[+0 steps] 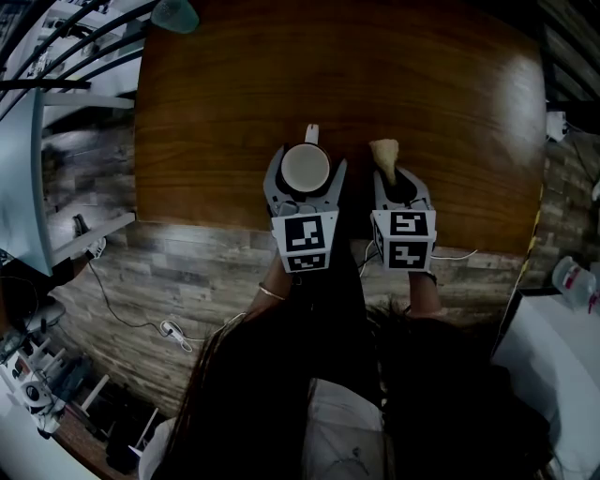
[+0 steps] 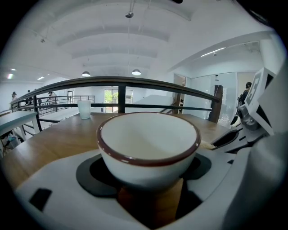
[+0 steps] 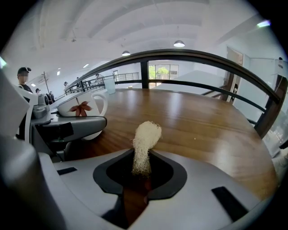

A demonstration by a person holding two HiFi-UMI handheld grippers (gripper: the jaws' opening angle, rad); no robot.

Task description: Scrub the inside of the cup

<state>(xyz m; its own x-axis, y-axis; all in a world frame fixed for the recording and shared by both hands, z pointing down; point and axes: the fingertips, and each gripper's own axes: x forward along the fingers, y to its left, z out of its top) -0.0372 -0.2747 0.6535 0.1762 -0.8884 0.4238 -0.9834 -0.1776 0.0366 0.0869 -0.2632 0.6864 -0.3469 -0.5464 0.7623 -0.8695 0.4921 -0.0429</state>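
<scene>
A white cup (image 1: 306, 169) with a dark red rim stands on the wooden table (image 1: 450, 103), its handle pointing away from me. My left gripper (image 1: 307, 180) is shut on the cup, with a jaw against each side of the bowl (image 2: 148, 143). The cup's inside looks bare and white. Just to the right, my right gripper (image 1: 397, 184) is shut on a pale loofah scrubber (image 1: 384, 155). The scrubber (image 3: 145, 146) sticks up out of the jaws, pinched at its lower end. In the right gripper view the cup (image 3: 82, 109) shows a red flower print.
A clear glass tumbler (image 1: 175, 13) stands at the table's far left corner. A dark railing (image 2: 121, 83) runs behind the table. The table's near edge (image 1: 234, 225) lies just under both grippers. Bare wood stretches beyond the cup and to the right.
</scene>
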